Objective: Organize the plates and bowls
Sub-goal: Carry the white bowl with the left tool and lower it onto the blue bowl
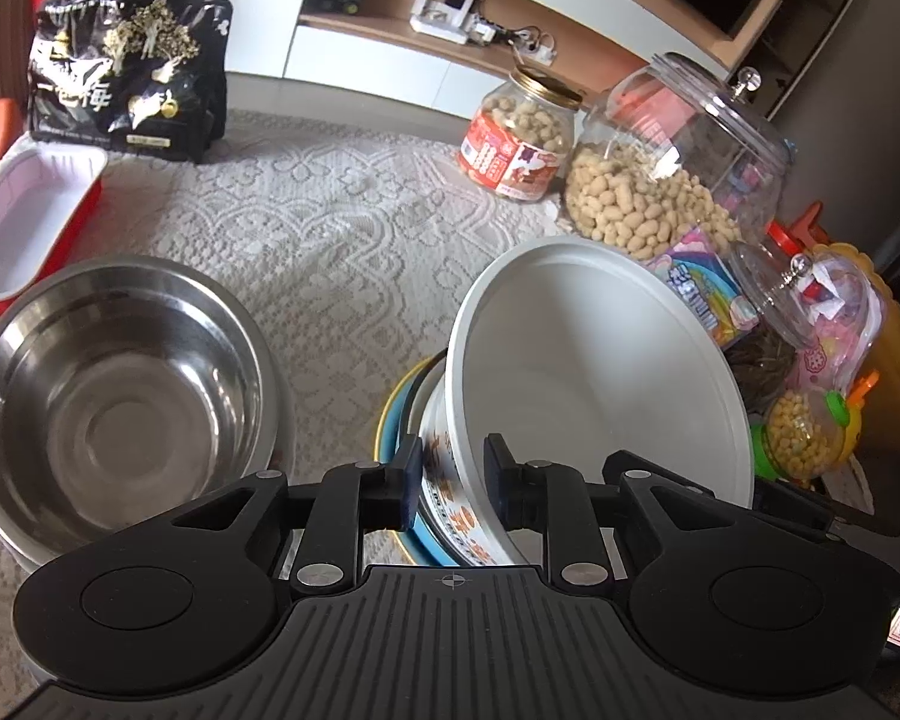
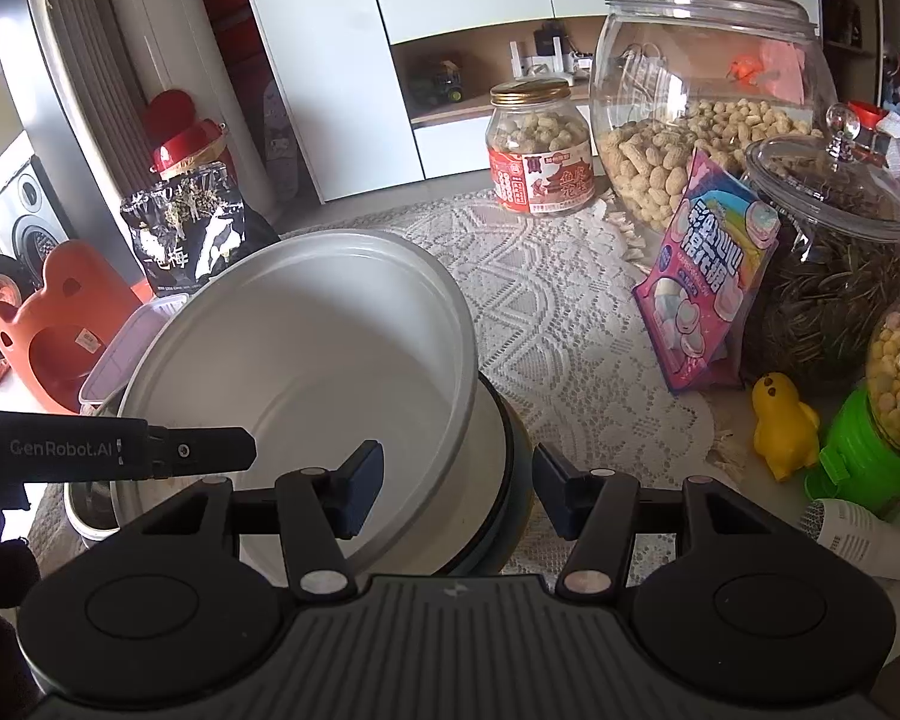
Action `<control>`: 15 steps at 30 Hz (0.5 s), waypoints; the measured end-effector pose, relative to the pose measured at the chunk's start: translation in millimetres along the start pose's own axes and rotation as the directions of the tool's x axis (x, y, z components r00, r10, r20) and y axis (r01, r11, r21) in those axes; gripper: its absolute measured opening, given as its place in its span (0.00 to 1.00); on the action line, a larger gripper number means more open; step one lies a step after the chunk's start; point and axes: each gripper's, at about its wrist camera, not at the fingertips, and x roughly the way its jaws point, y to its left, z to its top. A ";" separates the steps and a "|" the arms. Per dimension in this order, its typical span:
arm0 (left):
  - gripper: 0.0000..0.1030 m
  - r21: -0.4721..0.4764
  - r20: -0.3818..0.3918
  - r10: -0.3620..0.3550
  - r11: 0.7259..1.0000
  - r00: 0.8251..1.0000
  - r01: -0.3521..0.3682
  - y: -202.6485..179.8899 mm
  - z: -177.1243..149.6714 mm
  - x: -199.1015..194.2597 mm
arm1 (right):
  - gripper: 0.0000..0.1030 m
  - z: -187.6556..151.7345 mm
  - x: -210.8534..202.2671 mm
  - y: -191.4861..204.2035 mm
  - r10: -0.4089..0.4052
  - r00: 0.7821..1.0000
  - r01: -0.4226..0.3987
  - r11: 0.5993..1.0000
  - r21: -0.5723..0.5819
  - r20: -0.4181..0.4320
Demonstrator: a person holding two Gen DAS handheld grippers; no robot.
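- White bowl (image 1: 600,372), patterned on the outside, sits tilted on a small stack: its base rests in a blue-and-yellow rimmed dish (image 1: 399,420) on the lace cloth (image 1: 330,222).
- Left gripper (image 1: 450,480) straddles the bowl's near wall, one pad outside and one inside; the jaws stand narrow and look to be pinching that wall, though I cannot see full contact.
- Right gripper (image 2: 457,489) has its fingers spread across the bowl's right rim, one inside and one outside, neither pressing on it.
- Steel bowl (image 1: 120,402) stands alone to the left, apart from the stack.
- Judged progress: nesting has started, with the white bowl not yet settled level. The steel bowl is still to be gathered.
- Red tray (image 1: 24,222), peanut jars (image 1: 660,192) and a black bag (image 1: 126,72) ring the work area.
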 end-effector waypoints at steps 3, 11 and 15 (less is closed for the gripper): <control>0.24 0.014 0.028 0.004 1.000 1.000 -0.004 -2.6 -0.2 -4.1 | 0.54 -0.3 0.9 0.4 -0.005 1.000 0.005 1.000 -0.002 -0.002; 0.27 0.055 0.069 0.007 0.998 0.998 -0.011 -11.6 2.3 -9.1 | 0.54 0.8 1.2 -1.9 -0.009 1.000 0.009 1.000 0.012 0.000; 0.27 0.102 0.042 0.110 0.988 0.993 -0.114 -8.9 3.1 3.3 | 0.57 0.7 4.4 -3.6 -0.023 1.000 0.023 1.000 0.015 -0.007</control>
